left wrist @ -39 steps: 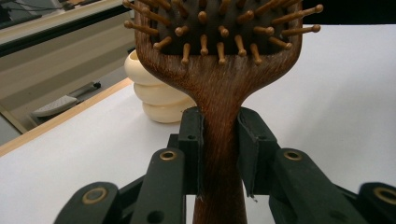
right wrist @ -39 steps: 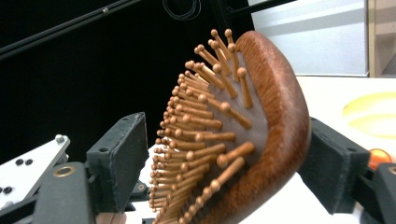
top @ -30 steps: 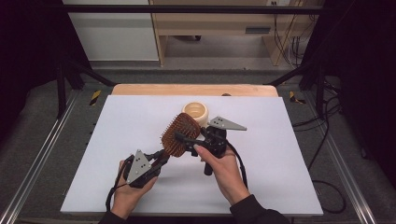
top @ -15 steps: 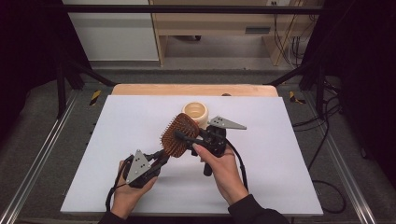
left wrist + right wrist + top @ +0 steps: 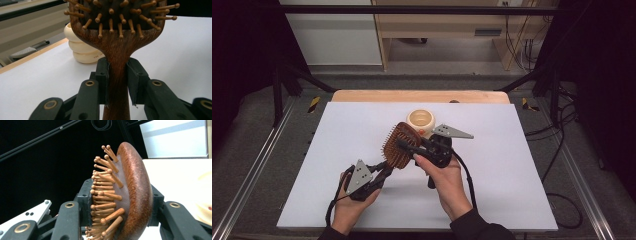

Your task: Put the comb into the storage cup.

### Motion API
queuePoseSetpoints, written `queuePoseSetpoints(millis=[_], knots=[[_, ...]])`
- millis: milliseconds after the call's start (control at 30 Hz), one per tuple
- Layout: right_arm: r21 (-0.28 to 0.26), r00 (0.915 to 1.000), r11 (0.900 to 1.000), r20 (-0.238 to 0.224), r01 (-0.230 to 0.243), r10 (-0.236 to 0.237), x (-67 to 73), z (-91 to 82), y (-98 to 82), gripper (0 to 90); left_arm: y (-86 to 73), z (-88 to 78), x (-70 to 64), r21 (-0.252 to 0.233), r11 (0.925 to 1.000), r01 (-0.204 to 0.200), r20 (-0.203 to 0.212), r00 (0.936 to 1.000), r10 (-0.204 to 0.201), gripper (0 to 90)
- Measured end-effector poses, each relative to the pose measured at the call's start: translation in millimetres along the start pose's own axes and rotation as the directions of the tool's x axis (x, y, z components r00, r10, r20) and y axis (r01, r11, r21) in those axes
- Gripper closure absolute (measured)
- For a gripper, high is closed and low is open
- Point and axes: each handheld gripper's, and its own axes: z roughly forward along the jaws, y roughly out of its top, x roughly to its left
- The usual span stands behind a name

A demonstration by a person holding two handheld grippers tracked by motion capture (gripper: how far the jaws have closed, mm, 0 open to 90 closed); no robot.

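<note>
A dark wooden hairbrush [image 5: 399,145] with wooden bristles is held up over the white table [image 5: 512,150]. My left gripper [image 5: 384,172] is shut on its handle [image 5: 117,75], with both pads pressed against the neck just below the head. My right gripper [image 5: 404,150] reaches in from the right. Its jaws have just been closing around the brush head [image 5: 135,190]: one pad meets the bristle tips and the other sits against the rounded back. A person's hand holds each gripper.
A cream ribbed cup [image 5: 420,120] stands just behind the brush and appears close by in the left gripper view [image 5: 80,50]. A wooden board edge [image 5: 417,96] runs along the table's far side. Metal rails flank the table.
</note>
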Motion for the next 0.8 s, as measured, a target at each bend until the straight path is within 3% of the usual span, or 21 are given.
queuePoseSetpoints(millis=[200, 300, 433, 667, 800], knots=[[-0.006, 0.9999, 1.0, 0.015, -0.004, 0.005, 2.1, 1.8, 0.2, 53.6, -1.2, 1.4, 1.0, -0.003, 0.9996, 0.026, 0.009, 0.9996, -0.026, 72.1], [-0.006, 0.9998, 1.0, 0.02, -0.003, 0.003, 3.1, 3.8, 0.0, 53.8, -3.0, 2.4, 3.0, -0.008, 0.998, 0.063, 0.01, 0.998, -0.063, 70.8], [-0.011, 0.9993, 1.0, 0.036, 0.01, -0.009, 1.0, 4.1, 1.0, 54.1, -6.0, 0.9, 6.7, -0.026, 0.994, 0.106, -0.018, 0.9941, -0.106, 63.1], [-0.04, 0.9968, 0.999, 0.08, -0.003, 0.006, -9.7, -6.2, 14.2, 53.9, -4.5, -1.5, 8.2, -0.037, 0.9915, 0.125, -0.037, 0.9913, -0.126, 45.0], [-0.058, 0.9947, 0.998, 0.102, -0.005, 0.011, -16.1, -13.5, 23.5, 53.8, -3.2, -6.9, 10.7, -0.051, 0.9857, 0.161, -0.073, 0.9837, -0.164, 34.3]])
